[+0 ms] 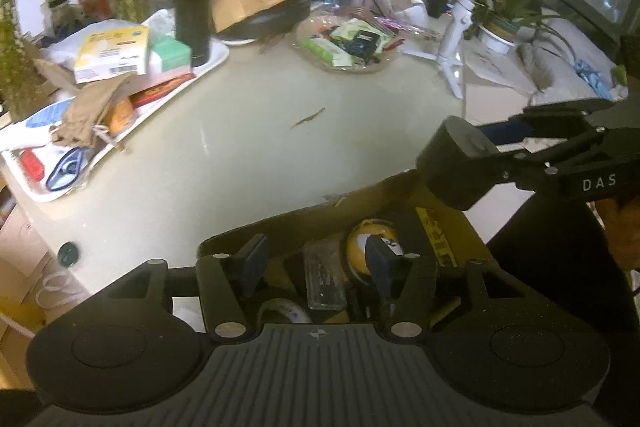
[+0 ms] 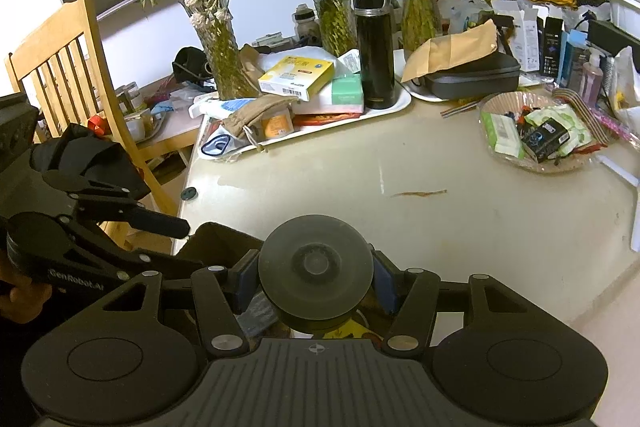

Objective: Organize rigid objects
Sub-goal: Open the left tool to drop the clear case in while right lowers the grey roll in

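Over the open cardboard box [image 1: 400, 187] at the near edge of the pale surface [image 1: 248, 147], the left claw [image 1: 316, 261] hangs with its blue pads partly apart and nothing pressed between them. Below the gap lie a clear rectangular piece [image 1: 325, 279], a yellow round container [image 1: 368, 243] and a roll of tape [image 1: 282, 309], all inside the box and partly hidden by the claw's fingers. The box's yellow printed wall is cut off by the right claw's linkage.

The right claw [image 2: 316, 281] is clamped on a black round disc [image 2: 316, 271], its pads pressing the disc's two sides; the disc hovers above the box, near its right corner in the left wrist view. What lies beneath the disc is mostly covered; only a scrap of yellow shows.

Farther back, a white tray [image 2: 394, 105] carries a black flask [image 2: 374, 47], a yellow carton [image 2: 296, 75] and a tan pouch [image 2: 256, 115]. A glass dish [image 2: 544, 131] holds small packets, too blurred to read.
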A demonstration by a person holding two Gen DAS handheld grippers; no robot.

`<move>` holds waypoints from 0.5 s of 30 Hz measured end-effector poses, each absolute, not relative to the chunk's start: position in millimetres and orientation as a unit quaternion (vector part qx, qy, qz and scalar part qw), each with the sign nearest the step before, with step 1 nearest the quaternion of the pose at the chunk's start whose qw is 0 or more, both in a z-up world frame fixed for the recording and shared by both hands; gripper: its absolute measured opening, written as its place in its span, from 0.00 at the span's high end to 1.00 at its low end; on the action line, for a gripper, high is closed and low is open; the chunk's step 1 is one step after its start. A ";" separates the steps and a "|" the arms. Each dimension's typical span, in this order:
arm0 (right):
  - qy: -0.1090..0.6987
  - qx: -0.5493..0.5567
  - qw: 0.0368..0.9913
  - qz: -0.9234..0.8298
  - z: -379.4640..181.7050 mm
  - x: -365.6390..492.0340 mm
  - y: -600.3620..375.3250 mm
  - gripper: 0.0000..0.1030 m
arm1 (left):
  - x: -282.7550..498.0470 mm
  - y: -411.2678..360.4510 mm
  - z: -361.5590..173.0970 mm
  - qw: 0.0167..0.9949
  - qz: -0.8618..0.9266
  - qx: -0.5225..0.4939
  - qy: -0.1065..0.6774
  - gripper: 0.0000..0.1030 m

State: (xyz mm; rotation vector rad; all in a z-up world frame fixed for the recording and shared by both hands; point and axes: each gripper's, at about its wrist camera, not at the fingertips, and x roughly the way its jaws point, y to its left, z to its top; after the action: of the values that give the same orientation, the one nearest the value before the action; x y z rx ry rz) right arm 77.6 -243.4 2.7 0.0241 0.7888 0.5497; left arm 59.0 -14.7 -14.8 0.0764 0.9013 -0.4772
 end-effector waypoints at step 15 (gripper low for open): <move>0.402 0.006 0.869 0.287 -11.9 63.4 -226.3 0.41 | 33.9 24.0 -12.6 0.898 -0.141 0.023 0.417 0.38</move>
State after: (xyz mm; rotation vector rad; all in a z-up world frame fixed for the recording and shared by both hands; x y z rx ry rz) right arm 63.4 -226.3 -11.9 0.0127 0.8411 0.6006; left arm 33.9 24.0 -12.6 0.0469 0.8633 -0.2910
